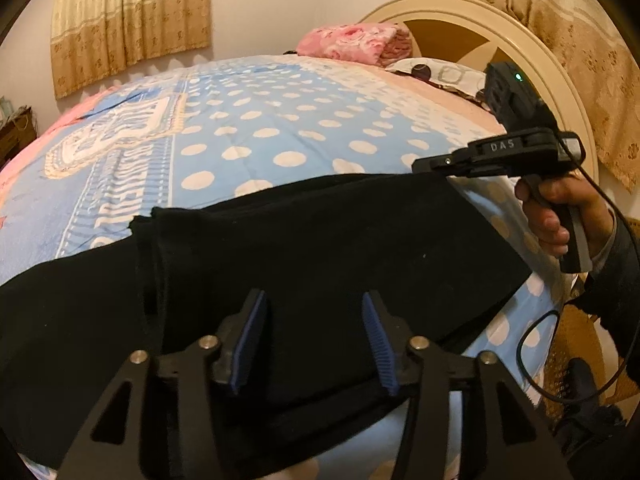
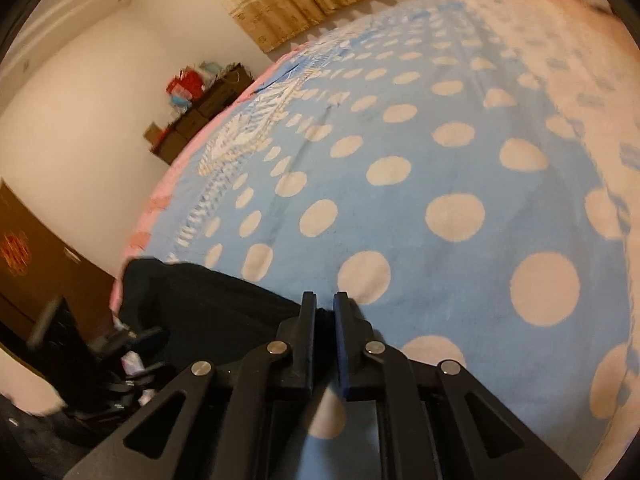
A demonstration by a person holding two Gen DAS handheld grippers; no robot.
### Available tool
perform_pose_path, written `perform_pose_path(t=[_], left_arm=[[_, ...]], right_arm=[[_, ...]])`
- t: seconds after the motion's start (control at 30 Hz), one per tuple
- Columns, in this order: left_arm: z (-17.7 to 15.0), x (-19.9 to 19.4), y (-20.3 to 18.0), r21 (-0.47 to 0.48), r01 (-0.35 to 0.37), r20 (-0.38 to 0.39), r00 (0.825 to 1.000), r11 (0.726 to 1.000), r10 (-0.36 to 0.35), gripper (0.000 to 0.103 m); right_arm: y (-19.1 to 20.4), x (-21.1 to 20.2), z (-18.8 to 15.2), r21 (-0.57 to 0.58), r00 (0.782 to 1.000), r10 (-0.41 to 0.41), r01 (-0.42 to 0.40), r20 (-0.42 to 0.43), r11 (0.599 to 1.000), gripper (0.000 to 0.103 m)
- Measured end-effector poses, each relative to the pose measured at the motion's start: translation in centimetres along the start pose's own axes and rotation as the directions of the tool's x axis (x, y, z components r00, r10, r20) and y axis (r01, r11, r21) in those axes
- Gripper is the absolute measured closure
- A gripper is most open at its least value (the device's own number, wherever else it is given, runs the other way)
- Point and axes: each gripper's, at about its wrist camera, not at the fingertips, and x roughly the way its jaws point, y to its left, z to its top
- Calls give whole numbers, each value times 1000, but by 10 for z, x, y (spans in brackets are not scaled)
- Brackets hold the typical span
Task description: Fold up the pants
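Black pants (image 1: 320, 248) lie folded across the near side of a bed with a blue polka-dot sheet (image 1: 280, 132). My left gripper (image 1: 316, 304) is open just above the near part of the pants, nothing between its blue pads. My right gripper (image 2: 324, 300) is shut on the far right corner of the pants (image 2: 208, 304), and black fabric shows between its fingers. In the left wrist view the right gripper (image 1: 424, 166) sits at that corner, held by a hand (image 1: 560, 208).
A folded pink blanket (image 1: 356, 44) and a pillow (image 1: 436, 70) lie at the cream headboard (image 1: 540, 64). Curtains (image 1: 132, 20) hang on the far wall. Dark furniture with clutter (image 2: 200, 108) stands beyond the bed. A chair (image 2: 80, 344) is at the left.
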Motion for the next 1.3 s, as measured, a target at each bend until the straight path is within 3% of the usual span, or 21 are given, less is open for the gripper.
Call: perform_pose_path(t=[0.13,0.17,0.37,0.47,0.6,0.7,0.77,0.9,1.07,1.17,1.23,1.3], left_arm=[[4,-7,2,-23,-2,-5,1000,1000,2,49],[5,-10,3,-29,-6,2,1000,1000,6,49],[9,-39,11,-20,-10,85,996,1000,12,44],[6,-37,17,-24,-27,78,997,999,29,40],[-4,-18,29,-67,-88,-2,996,994,88,40],[-8,-13,33,-52,-134,-4,991,990,134,37],[-11,-11,36,-56,-119,11,993,991,120,35],[-12,-16,36,-56,-113,17,993,992,114,35],[-16,-31,58,-150,-105,22,994,983,110,34],[-17,-28,67,-212,-55,22,998,976,61,34],[-17,-24,62,-201,-25,19,999,979,30,34],[-18,-19,55,-159,-53,9,998,986,55,38]], right_arm=[[4,-7,-2,-30,1000,-24,25,12,999,95],[7,-12,-4,-38,999,-28,29,24,999,91],[23,-79,-27,-22,976,-70,77,207,997,83],[50,-99,-54,-77,971,7,12,238,997,72],[86,-75,-89,-161,987,78,-55,140,985,71],[88,-51,-108,-170,996,55,-42,70,985,71],[77,-29,-115,-118,1000,9,-9,-1,993,71],[65,-33,-114,-63,998,56,-55,11,996,71],[79,-51,-114,-124,997,44,-35,66,992,70],[92,-51,-108,-147,992,65,-48,110,988,57],[103,-45,-103,-167,990,53,-31,129,986,56],[114,-34,-97,-181,991,37,-13,129,983,56]])
